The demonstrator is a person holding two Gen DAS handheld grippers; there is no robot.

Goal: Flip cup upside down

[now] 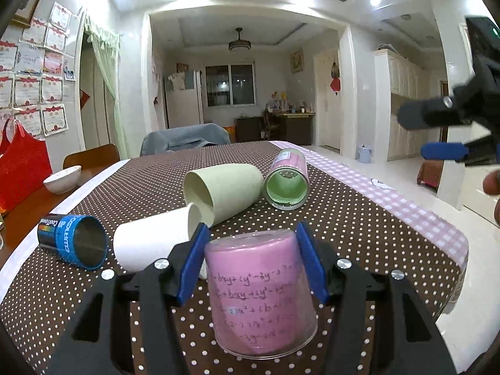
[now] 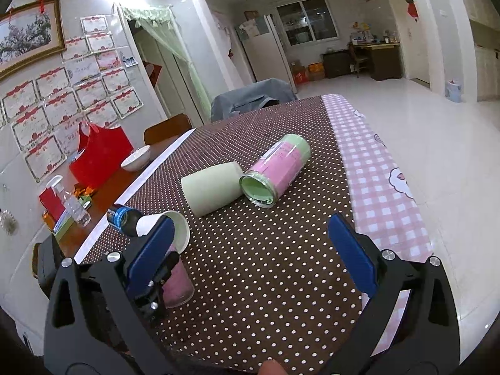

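Note:
A pink cup [image 1: 262,290] with handwritten formulas stands upside down on the dotted brown tablecloth [image 1: 343,218], wide rim down. My left gripper [image 1: 253,262] straddles it with blue pads on both sides near its top; the pads look close to or touching the cup. In the right wrist view the pink cup [image 2: 178,284] sits at the lower left behind the left gripper. My right gripper [image 2: 250,253] is open and empty above the table, to the right of the cup; it also shows in the left wrist view [image 1: 437,134].
Lying on their sides: a white paper cup [image 1: 153,243], a pale green cup [image 1: 222,193], a pink-and-green can [image 1: 287,181], a blue can [image 1: 75,240]. A white bowl [image 1: 62,178] and red bag [image 1: 22,168] sit left. The table's right edge [image 1: 437,228] is near.

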